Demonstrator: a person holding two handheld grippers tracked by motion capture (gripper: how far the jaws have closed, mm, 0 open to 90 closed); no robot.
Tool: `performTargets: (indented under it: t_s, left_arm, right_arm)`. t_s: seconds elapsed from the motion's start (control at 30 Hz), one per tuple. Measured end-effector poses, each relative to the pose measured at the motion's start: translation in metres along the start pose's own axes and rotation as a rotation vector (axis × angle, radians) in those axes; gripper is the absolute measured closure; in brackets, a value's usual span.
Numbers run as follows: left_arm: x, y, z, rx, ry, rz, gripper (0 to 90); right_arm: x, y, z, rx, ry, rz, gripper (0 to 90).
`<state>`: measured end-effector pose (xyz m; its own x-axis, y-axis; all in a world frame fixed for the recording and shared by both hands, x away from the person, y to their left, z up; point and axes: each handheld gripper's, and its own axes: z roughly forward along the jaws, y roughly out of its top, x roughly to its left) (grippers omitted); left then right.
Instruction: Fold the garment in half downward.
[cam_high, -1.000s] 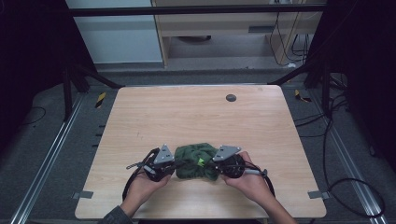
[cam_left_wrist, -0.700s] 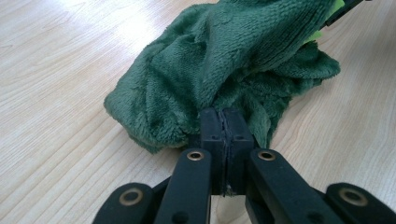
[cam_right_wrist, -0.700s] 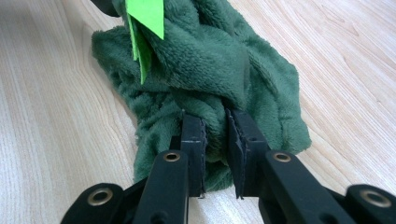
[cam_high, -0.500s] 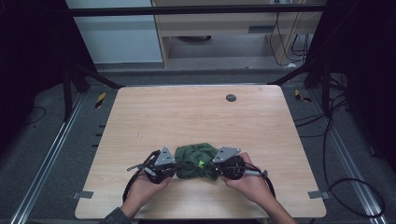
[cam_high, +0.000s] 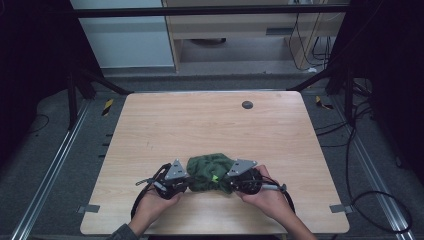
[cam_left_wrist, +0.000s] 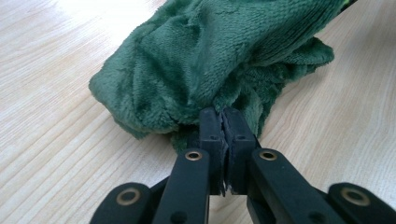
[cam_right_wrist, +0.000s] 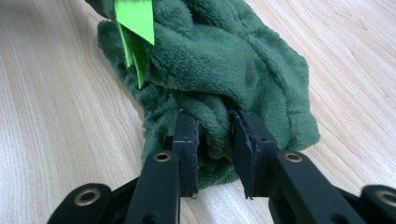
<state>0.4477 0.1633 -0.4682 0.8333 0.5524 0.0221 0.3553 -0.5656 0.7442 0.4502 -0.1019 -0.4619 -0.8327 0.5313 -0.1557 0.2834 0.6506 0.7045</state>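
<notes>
Green cloth (cam_high: 210, 172) on the table (cam_high: 200, 125), bunched up in a soft heap. Lies close to the near edge, about in the middle from side to side. Fluffy, with lots of folds and bumps. Rests right between the two grippers.

Left gripper (cam_high: 187, 182) at the left end of the cloth, held in the left hand (cam_high: 157, 200). In the left gripper view: jaws pressed tight together, almost no gap, pinching a thin bit of cloth at the very tips. Rest of the cloth bulging up and away behind the tips, with bare wood on both sides.

Right gripper (cam_high: 231, 183) at the right end of the cloth, held in the right hand (cam_high: 265, 197). In the right gripper view: jaws a little apart, with a thick fold of cloth squeezed in between and touching both. Bottom of the cloth down on the wood just by the jaw tips.

Bright green tag (cam_right_wrist: 135, 18) sticking out of the cloth, up at the far side in the right gripper view. Seen from the high view as a tiny bright spot near the right gripper.

Both grippers pointing in at each other, near together, with just the heap between them. Both hands low over the table, coming in from the near edge.

Small dark spot (cam_high: 247, 104) on the far part of the table, well away from the cloth. Black cables (cam_high: 380, 200) on the floor to the right of the table.
</notes>
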Motion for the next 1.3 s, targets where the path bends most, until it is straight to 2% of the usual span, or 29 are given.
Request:
performTargets:
  t_s: [0.33,0.87,1.07,1.3]
  left_arm:
    - [-0.0045,-0.0031,0.0027,0.001,-0.013,-0.011,83.0]
    - [-0.0062,-0.0052,-0.0014,-0.008,0.002,-0.018,76.4]
    - [-0.0089,-0.0048,-0.0032,-0.012,0.005,-0.016,72.5]
    - [-0.0084,-0.0048,-0.0064,-0.014,0.014,-0.024,63.3]
  right_arm:
    - [0.003,-0.0027,0.0009,0.009,-0.002,0.0,65.2]
    - [0.0052,-0.0052,0.0,0.018,-0.006,0.01,51.4]
    - [0.0061,-0.0059,-0.0006,0.02,-0.005,0.014,47.6]
    - [0.0049,-0.0066,-0.0032,0.018,-0.011,0.027,40.1]
